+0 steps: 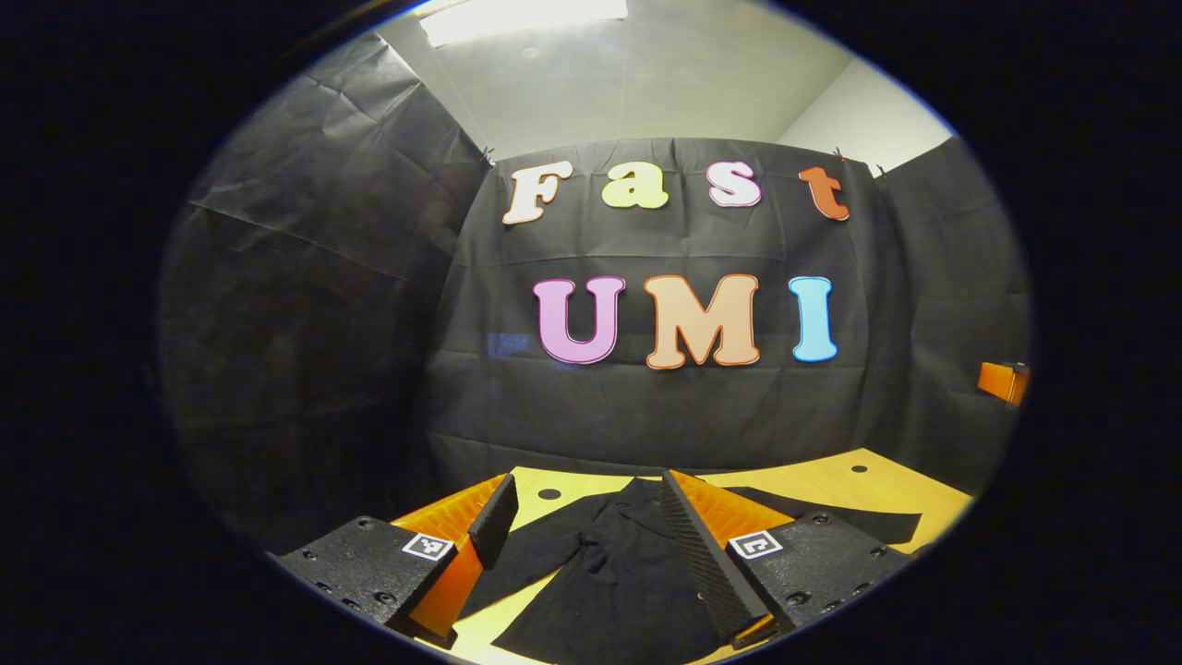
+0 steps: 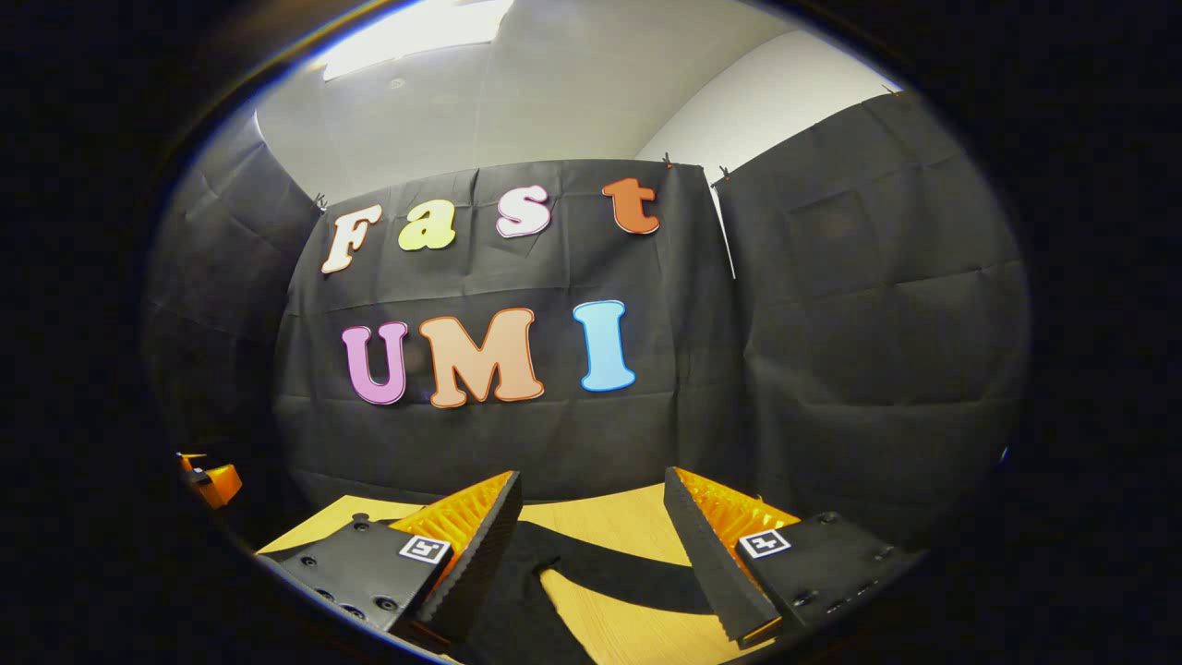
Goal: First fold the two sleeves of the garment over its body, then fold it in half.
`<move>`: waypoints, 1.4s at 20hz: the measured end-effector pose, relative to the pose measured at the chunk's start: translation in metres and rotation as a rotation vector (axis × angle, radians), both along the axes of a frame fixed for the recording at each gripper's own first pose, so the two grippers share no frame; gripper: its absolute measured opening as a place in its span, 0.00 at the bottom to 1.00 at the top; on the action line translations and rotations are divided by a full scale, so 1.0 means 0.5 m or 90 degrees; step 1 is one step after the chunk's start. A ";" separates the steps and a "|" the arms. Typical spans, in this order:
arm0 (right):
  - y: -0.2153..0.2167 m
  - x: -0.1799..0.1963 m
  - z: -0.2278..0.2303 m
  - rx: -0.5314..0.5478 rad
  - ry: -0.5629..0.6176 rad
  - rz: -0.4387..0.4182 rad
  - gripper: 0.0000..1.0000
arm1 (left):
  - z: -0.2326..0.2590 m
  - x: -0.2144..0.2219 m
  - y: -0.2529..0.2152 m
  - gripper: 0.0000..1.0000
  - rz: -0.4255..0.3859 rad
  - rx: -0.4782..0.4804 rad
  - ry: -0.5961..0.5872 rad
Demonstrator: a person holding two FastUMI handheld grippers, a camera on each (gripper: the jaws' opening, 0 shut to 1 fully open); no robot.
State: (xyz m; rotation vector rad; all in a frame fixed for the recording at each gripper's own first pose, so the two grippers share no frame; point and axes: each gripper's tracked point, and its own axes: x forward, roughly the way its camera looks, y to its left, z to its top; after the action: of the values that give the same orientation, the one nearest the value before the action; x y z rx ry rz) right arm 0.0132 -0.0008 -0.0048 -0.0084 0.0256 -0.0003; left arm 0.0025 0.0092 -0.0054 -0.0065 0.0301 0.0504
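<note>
black cloth walls point(image 1: 305, 305) hung creased around the booth, pinned at the top corners. a pale ceiling point(image 1: 646, 83) showed above them, a bright light panel point(image 1: 522, 17) glowing. below sat a light wooden table point(image 2: 637, 517).

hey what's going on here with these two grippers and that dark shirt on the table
A person holds two grippers over a dark garment spread on a wooden table. The left gripper is open above the garment's body, and the right gripper is open above a sleeve that stretches out across the table. Neither grips any cloth. The sleeve lies unfolded, so the folding looks not yet begun.
</note>
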 end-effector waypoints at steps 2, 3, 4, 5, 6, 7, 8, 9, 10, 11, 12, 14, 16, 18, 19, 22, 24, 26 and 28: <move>0.002 0.000 -0.008 0.012 0.008 0.006 0.94 | -0.003 -0.005 0.007 0.92 0.008 -0.005 0.004; 0.004 0.000 -0.012 0.014 0.012 0.009 0.94 | -0.004 -0.008 0.013 0.92 0.014 -0.006 0.006; 0.000 0.002 -0.015 0.010 0.011 0.007 0.97 | 0.001 -0.010 0.015 0.92 0.017 -0.007 0.003; -0.004 0.003 -0.019 0.004 0.012 0.004 0.97 | 0.001 -0.011 0.016 0.92 0.019 -0.008 0.003; -0.003 0.002 -0.029 -0.002 0.018 0.005 0.94 | -0.001 -0.014 0.017 0.92 0.020 -0.007 0.005; -0.001 0.003 -0.039 -0.003 0.025 0.010 0.94 | -0.006 -0.016 0.020 0.92 0.022 -0.005 0.009; 0.003 0.002 -0.044 -0.002 0.029 0.013 0.97 | -0.006 -0.017 0.021 0.92 0.024 -0.003 0.012; 0.004 0.003 -0.048 -0.001 0.033 0.016 0.97 | -0.007 -0.020 0.025 0.92 0.028 -0.002 0.013; 0.003 0.007 -0.051 -0.001 0.036 0.017 0.97 | -0.006 -0.021 0.028 0.92 0.032 -0.001 0.014; 0.002 0.009 -0.052 -0.001 0.039 0.017 0.97 | -0.008 -0.024 0.032 0.92 0.037 -0.002 0.016; 0.003 0.010 -0.057 -0.001 0.041 0.018 0.97 | -0.010 -0.026 0.034 0.92 0.041 -0.002 0.020; 0.000 0.017 -0.057 -0.002 0.040 0.018 0.97 | -0.016 -0.032 0.039 0.92 0.046 0.003 0.029; -0.003 0.021 -0.063 0.001 0.045 0.018 0.97 | -0.017 -0.035 0.048 0.92 0.053 0.010 0.033; -0.008 0.025 -0.067 0.003 0.052 0.019 0.97 | -0.014 -0.034 0.052 0.92 0.059 0.011 0.033; -0.008 0.030 -0.069 0.007 0.055 0.022 0.97 | -0.017 -0.035 0.051 0.92 0.061 0.011 0.034; -0.018 0.043 -0.067 0.010 0.057 0.021 0.97 | -0.011 -0.036 0.054 0.93 0.071 0.011 0.030; -0.037 0.060 -0.074 0.003 0.065 0.017 0.97 | -0.008 -0.034 0.052 0.93 0.075 0.011 0.028; -0.057 0.082 -0.090 0.011 0.084 0.019 0.95 | -0.006 -0.040 0.054 0.92 0.081 0.015 0.028; -0.094 0.112 -0.100 0.010 0.092 0.008 0.97 | -0.005 -0.046 0.057 0.93 0.088 0.024 0.031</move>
State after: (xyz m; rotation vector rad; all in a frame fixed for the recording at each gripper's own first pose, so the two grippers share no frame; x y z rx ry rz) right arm 0.0693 -0.0476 -0.0547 0.0079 0.1694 0.0124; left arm -0.0203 0.0375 -0.0079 0.0304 0.0774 0.1900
